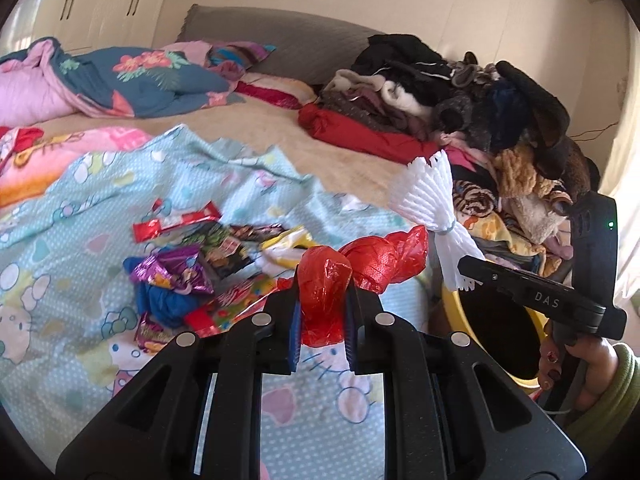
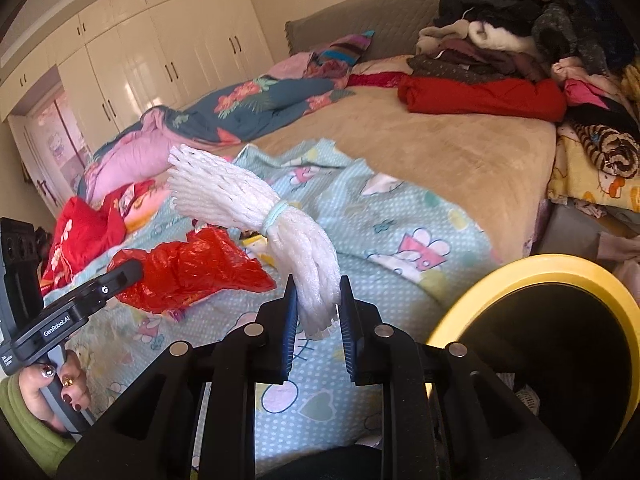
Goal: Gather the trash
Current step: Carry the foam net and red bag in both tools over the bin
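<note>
My left gripper (image 1: 323, 300) is shut on a crumpled red plastic bag (image 1: 360, 268), lifted above the light-blue cartoon blanket (image 1: 120, 208). The same red plastic bag (image 2: 192, 268) shows in the right wrist view, at the tip of the left gripper (image 2: 132, 270). My right gripper (image 2: 318, 308) is shut on a white foam fruit net (image 2: 256, 200) tied with a pale band; the net sticks up to the left. In the left wrist view the white foam net (image 1: 428, 196) hangs from the right gripper (image 1: 466, 266). A heap of snack wrappers (image 1: 192, 264) lies on the blanket.
A black bin with a yellow rim (image 2: 532, 276) stands beside the bed at the right; its rim (image 1: 456, 300) also shows behind the right gripper. Piled clothes (image 1: 460, 92) crowd the far right of the bed. A floral quilt (image 1: 132, 76) lies at the back left, with wardrobes (image 2: 160, 52) behind.
</note>
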